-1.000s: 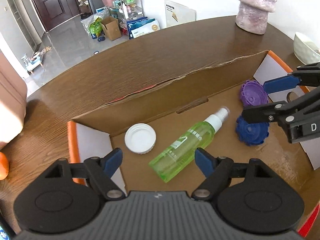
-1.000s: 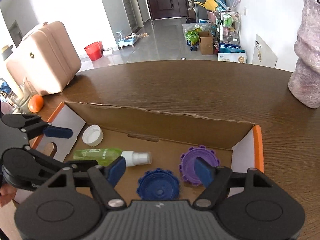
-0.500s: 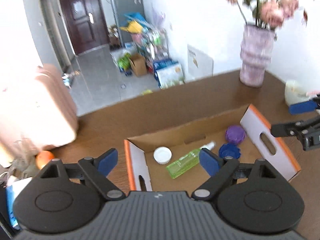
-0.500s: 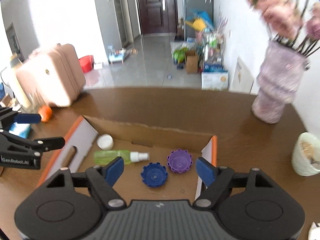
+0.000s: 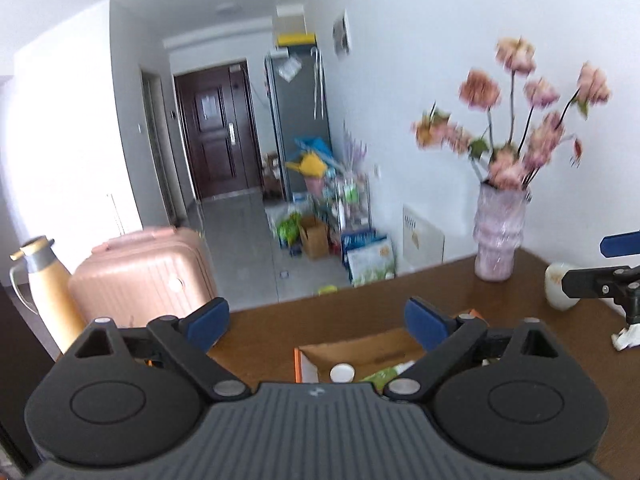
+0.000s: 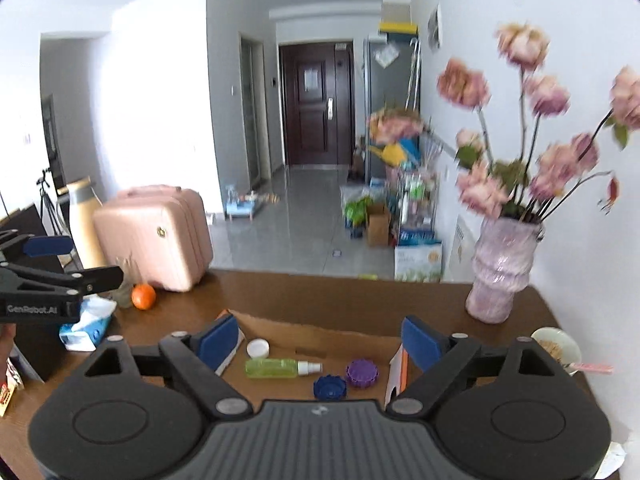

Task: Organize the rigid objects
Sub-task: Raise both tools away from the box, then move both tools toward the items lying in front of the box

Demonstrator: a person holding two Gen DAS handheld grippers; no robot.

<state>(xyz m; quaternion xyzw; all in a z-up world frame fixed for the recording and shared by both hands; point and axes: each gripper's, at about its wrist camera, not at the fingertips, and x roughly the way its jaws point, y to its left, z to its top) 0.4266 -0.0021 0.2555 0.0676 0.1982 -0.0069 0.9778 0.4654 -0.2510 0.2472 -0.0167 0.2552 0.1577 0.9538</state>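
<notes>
Both grippers are up and away now, lifted clear of the cardboard box [image 6: 320,340], which a second ago filled both views and now sits small and low in them. The left gripper [image 5: 316,322] has just been opening its jaws and they stand spread wide with nothing between them; the right gripper [image 6: 320,338] has been opening too, and it is just as bare. Everything looks to be in the box: the white cap [image 6: 257,348] at the left end, the green spray bottle [image 6: 280,368] lying on its side along the middle, then the blue lid [image 6: 329,387] and the purple lid [image 6: 362,373] just beside each other toward the right wall. That reads like a finished sort, hands backing off with no item left to carry. Both tools point forward and tilt gently down over the wooden table [image 6: 320,292], held side by side at similar height, each one's fingers showing at the edge of the other's view. The pink vase [image 6: 500,268] of flowers stands well apart at the table's far right.
</notes>
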